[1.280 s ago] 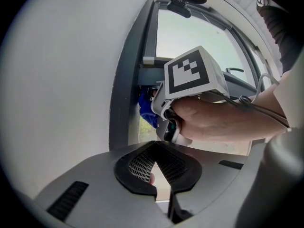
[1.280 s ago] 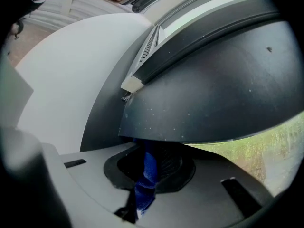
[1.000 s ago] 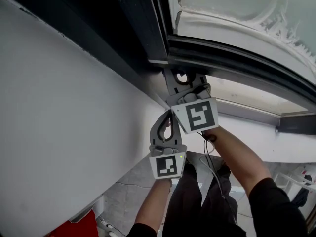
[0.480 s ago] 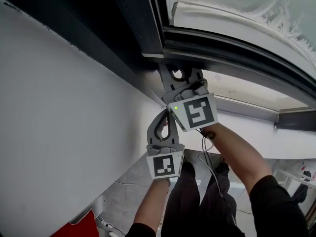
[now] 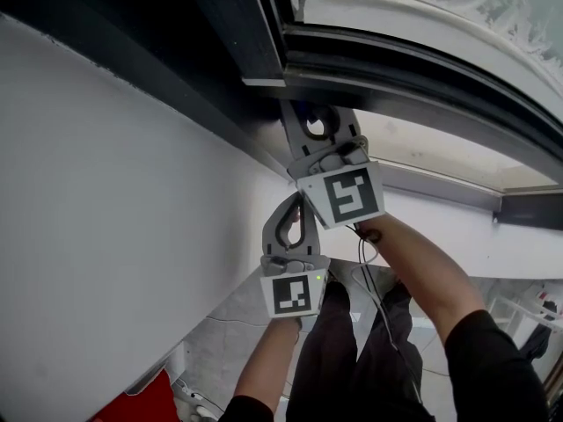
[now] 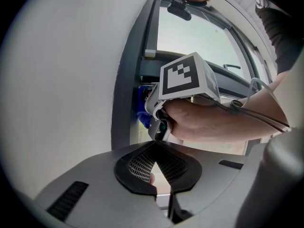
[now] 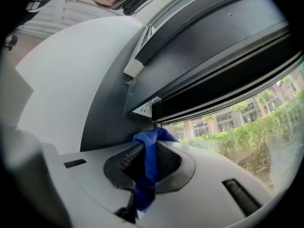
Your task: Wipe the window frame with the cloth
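Nudged upward, right gripper (image 5: 309, 127) holds cloth (image 7: 151, 159) against window frame (image 7: 209, 56) beside white wall (image 5: 114, 218).

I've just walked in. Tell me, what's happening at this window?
A person holds a gripper in each hand. The right gripper is shut on a blue cloth and holds it up at a corner of the dark window frame. The left gripper is shut with nothing in it, pointing at the right one from just behind.
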`<act>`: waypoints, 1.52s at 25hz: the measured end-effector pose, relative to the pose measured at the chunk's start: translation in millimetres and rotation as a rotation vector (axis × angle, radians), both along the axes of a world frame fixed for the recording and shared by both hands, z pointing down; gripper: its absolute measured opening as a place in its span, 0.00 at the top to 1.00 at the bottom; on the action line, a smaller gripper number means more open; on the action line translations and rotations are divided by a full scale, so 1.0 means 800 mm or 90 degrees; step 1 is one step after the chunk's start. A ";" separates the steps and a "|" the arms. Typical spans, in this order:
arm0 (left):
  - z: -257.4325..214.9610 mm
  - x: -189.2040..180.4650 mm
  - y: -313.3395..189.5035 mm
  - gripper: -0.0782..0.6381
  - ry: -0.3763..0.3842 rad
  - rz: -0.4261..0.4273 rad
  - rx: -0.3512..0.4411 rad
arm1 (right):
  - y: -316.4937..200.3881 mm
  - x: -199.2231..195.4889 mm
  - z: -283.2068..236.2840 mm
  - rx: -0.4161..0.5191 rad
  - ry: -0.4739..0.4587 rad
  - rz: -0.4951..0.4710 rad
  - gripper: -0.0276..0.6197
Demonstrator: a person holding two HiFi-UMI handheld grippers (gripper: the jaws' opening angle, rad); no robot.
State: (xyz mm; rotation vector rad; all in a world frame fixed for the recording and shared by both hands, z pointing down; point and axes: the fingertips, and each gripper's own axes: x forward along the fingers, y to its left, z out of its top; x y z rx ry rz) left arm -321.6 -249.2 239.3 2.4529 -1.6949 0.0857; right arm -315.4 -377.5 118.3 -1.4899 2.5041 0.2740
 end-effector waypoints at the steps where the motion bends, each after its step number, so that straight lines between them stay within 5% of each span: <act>1: 0.002 0.000 0.000 0.88 0.003 -0.001 -0.002 | 0.000 0.000 0.001 0.002 -0.001 -0.001 0.92; 9: 0.022 0.005 -0.005 0.88 0.017 0.003 0.013 | -0.001 -0.001 0.021 0.000 0.010 -0.011 0.92; 38: 0.122 -0.012 0.032 0.88 0.046 -0.116 0.061 | 0.020 -0.026 0.091 0.045 0.021 -0.066 0.92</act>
